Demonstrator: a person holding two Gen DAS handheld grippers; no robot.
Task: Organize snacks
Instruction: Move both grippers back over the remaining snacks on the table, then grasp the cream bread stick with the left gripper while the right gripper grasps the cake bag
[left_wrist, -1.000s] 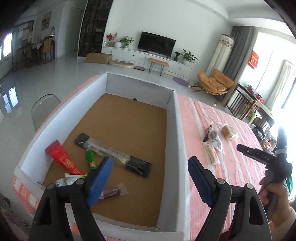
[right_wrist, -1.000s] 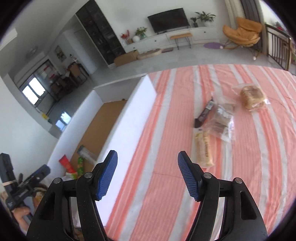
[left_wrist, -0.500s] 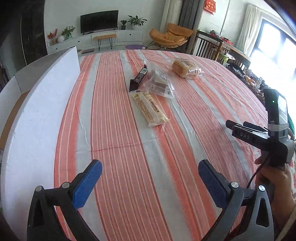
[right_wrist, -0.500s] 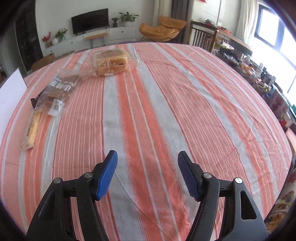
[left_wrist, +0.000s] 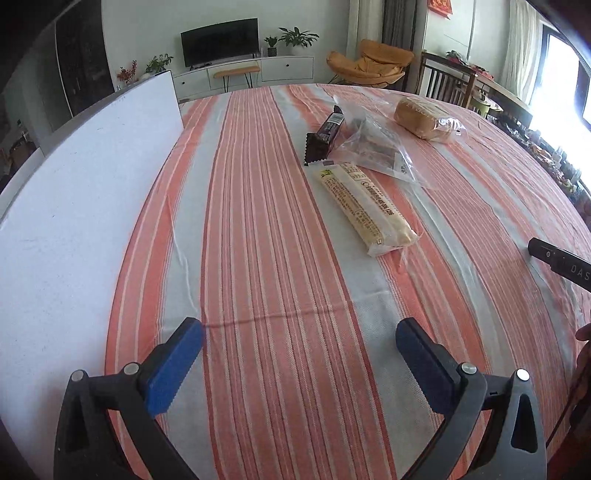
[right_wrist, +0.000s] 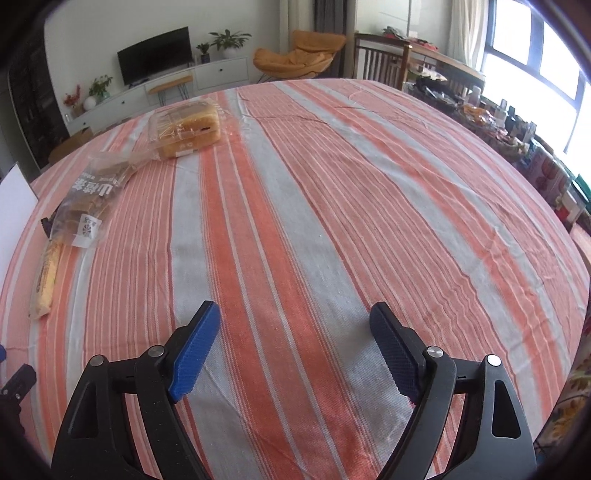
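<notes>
Both grippers hang over the striped tablecloth (left_wrist: 258, 221) with nothing between their pads: the left gripper (left_wrist: 299, 347) spread fully wide, the right gripper (right_wrist: 295, 332) with jaws opening. Ahead of the left one lie a long yellow snack pack (left_wrist: 365, 206), a dark bar (left_wrist: 325, 133), a clear bag (left_wrist: 376, 147) and wrapped bread (left_wrist: 421, 118), right of the white box wall (left_wrist: 74, 206).

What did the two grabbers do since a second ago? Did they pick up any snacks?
No. The left gripper swung away from the white box to the striped tablecloth, opening wider. The right gripper turned the same way; its jaws are opening, empty. The long biscuit pack, clear bag and bread stayed put.
</notes>
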